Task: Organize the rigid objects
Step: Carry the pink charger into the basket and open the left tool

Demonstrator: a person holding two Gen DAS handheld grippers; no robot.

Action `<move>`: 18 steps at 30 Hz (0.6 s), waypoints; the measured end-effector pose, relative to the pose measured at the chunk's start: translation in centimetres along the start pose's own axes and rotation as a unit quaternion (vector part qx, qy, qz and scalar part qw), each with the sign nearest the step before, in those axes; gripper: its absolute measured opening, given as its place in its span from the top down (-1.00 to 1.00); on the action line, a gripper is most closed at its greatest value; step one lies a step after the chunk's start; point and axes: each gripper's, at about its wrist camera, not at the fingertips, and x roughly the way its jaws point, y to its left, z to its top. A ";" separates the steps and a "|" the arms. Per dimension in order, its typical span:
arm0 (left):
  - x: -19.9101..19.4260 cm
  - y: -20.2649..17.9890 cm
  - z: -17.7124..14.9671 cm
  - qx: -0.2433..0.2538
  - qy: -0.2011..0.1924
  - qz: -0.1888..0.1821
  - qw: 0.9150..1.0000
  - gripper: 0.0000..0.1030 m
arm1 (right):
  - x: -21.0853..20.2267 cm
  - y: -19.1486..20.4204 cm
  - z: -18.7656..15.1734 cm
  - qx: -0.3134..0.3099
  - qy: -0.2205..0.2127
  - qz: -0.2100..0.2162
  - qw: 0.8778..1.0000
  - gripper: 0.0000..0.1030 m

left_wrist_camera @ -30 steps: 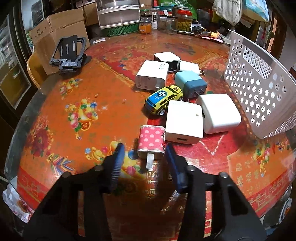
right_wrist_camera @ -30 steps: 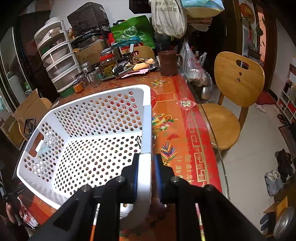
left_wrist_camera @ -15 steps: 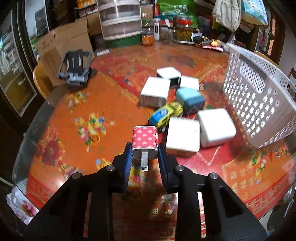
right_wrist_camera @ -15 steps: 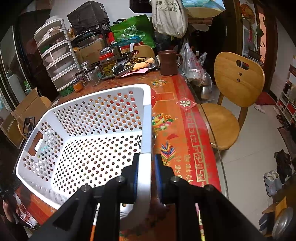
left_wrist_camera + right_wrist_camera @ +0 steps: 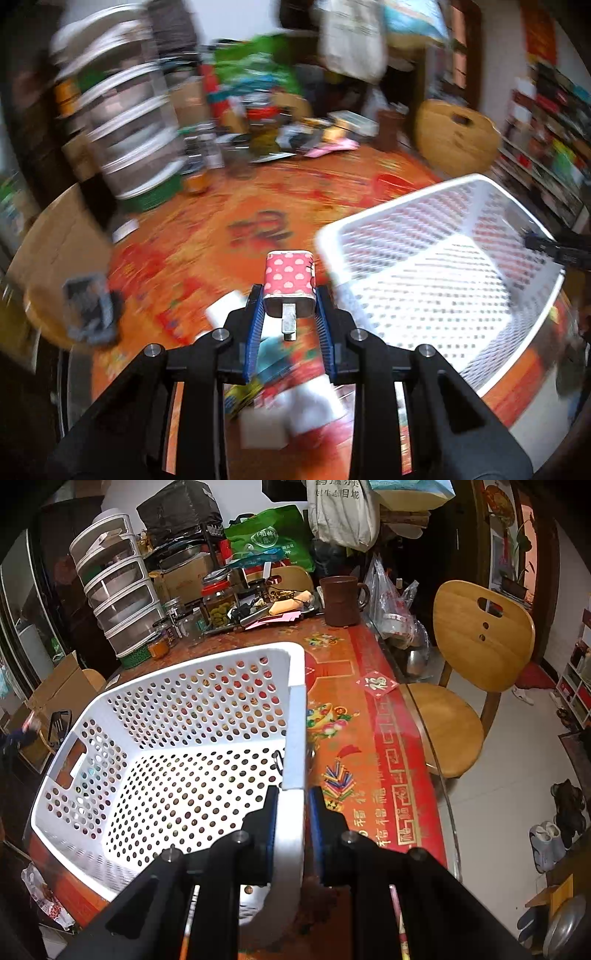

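Clamped between the left gripper (image 5: 289, 322) pads, the pink dotted charger (image 5: 289, 281) is held above the table beside the white basket (image 5: 110, 834), whose rim is pinched by the right gripper (image 5: 291, 830), probably to steady it.

Two matte black hand-held grippers with blue ribbed pads.

The left gripper (image 5: 289, 314) has angular black plastic fingers that widen into broad arms with slot-shaped cut-outs, each side bearing two round silver screw heads; its blue pads (image 5: 255, 332) are finely ribbed along the inner faces. The right gripper (image 5: 291, 812) is built the same, black with silver screws and blue pads (image 5: 271, 830), thin orange-pink strips showing under its arms.
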 end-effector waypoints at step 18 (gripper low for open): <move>11.1 -10.5 2.4 0.133 0.151 -0.067 0.977 0.52 | 0.4 0.1 0.0 -0.001 0.007 0.002 1.000 0.72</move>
